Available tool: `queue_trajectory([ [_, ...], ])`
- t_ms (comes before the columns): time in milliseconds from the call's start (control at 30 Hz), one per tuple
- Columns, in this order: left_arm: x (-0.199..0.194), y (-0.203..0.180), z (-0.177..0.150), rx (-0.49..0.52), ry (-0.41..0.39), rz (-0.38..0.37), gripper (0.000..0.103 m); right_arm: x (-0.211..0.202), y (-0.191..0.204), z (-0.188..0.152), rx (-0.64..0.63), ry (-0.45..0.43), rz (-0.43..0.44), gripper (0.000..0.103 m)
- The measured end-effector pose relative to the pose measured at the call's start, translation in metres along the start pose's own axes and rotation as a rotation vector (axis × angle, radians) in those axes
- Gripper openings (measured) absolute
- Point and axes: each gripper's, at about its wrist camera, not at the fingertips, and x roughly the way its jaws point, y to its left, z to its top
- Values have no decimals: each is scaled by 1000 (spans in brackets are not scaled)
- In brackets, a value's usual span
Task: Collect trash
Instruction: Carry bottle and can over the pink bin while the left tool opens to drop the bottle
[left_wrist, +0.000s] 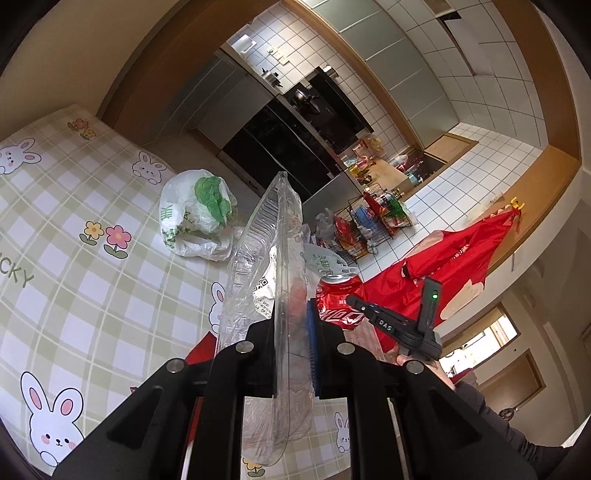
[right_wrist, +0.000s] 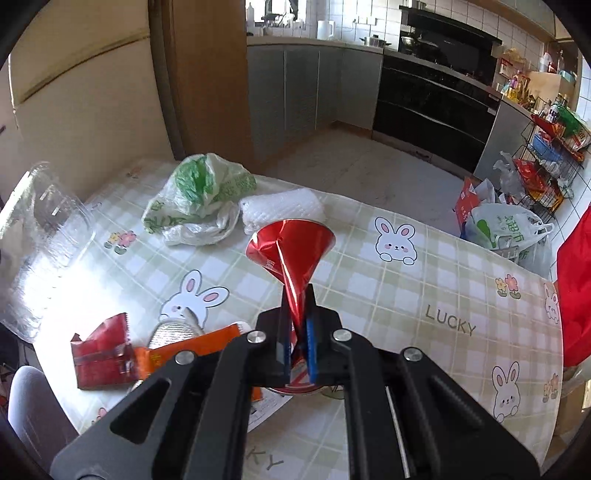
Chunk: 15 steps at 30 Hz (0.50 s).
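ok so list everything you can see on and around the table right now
clear plastic container: 1, transparent, pinched between the left gripper's fingers
crushed can: 1, red, squeezed flat in the right gripper's fingers
plastic bag: 1, white and green, far side of the table
foam netting: 1, white, beside that bag
snack wrappers: 2, red and orange, near edge of the table
tablecloth: 1, green check with bunnies
bagged bin: 1, white and green, on the floor past the table
wire rack: 1, black, by the tiled wall
left gripper: 1, black, shut
right gripper: 1, black, shut
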Motion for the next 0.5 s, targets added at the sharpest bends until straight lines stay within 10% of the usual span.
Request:
queue_trajectory([
  [500,-62,-64,-55,113,4,6,12,-177,62,-102,160,-290,133,10],
])
